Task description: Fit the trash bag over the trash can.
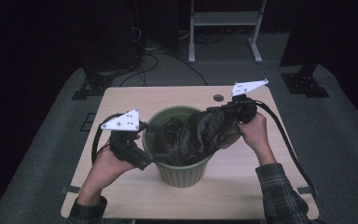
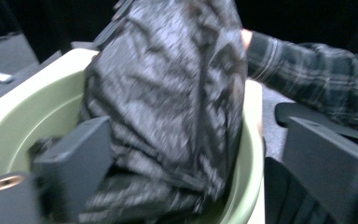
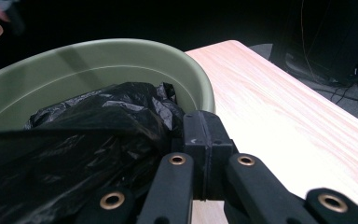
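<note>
Meanwhile, at the Bin: Black Bag Half In, Half Out

My right fingers (image 3: 205, 154) are pressed together on a fold of the black bin bag (image 1: 200, 133), pinching the plastic just past the green bin's (image 1: 181, 175) rim, above the desk. My left fingers (image 2: 81, 154) stand spread apart at the bin's near-left edge: one sits inside the bin against the bag, the other stays outside the wall, and nothing is clamped between them. From the pinch the bag stretches in a crumpled band down over the rim, with its bulk bunched inside the bin. In the high view my right hand (image 1: 256, 133) holds its gripper raised beside the bin's right side, and my left hand (image 1: 114, 161) holds the other low at the left. The bin stands upright at the middle of the light wooden desk (image 1: 121, 100). Plaid sleeves (image 1: 279, 193) cover both of my forearms. Grey carpet (image 1: 345, 140) surrounds the desk.
</note>
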`<state>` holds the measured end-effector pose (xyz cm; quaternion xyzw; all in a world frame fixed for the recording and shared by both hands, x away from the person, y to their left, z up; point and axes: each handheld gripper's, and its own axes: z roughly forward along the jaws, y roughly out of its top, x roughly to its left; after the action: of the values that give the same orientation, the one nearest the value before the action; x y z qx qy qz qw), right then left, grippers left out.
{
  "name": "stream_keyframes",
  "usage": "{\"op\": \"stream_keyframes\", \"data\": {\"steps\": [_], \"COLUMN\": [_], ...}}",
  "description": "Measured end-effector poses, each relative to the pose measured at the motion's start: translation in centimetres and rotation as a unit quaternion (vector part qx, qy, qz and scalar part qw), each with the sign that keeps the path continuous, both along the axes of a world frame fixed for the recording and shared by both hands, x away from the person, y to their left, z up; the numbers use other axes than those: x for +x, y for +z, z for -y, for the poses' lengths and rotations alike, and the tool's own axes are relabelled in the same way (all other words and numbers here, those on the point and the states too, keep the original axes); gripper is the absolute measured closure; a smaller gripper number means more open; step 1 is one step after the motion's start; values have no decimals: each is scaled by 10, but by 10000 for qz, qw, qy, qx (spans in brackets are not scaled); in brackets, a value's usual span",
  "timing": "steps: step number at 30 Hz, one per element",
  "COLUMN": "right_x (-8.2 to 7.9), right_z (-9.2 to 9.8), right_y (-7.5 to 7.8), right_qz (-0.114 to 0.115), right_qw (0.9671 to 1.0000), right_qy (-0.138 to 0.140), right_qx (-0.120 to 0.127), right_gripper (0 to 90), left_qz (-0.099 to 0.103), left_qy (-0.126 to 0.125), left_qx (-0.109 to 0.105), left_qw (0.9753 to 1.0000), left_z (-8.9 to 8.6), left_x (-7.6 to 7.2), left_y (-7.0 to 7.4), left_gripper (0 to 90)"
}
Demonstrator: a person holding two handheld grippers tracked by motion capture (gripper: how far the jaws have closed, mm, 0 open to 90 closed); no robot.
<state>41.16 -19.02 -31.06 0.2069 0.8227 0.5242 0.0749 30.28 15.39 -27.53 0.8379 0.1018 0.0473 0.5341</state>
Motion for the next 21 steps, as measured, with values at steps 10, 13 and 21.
{"op": "stream_keyframes", "data": {"steps": [10, 13, 21], "right_x": [1, 3, 4], "right_z": [0, 0, 1], "right_y": [0, -1, -1], "right_qz": [-18, -28, -30], "right_qw": [10000, 10000, 10000], "right_qy": [-4, -15, -24], "right_qx": [-7, -14, -11], "right_gripper": [898, 898, 899], "left_qz": [-8, -19, -107], "left_qy": [-342, -504, -613], "left_qx": [-58, -8, 103], "left_qw": [9994, 9987, 9980], "left_z": [41, 63, 101], "left_x": [10, 13, 21], "left_y": [11, 13, 17], "left_gripper": [220, 219, 221]}}
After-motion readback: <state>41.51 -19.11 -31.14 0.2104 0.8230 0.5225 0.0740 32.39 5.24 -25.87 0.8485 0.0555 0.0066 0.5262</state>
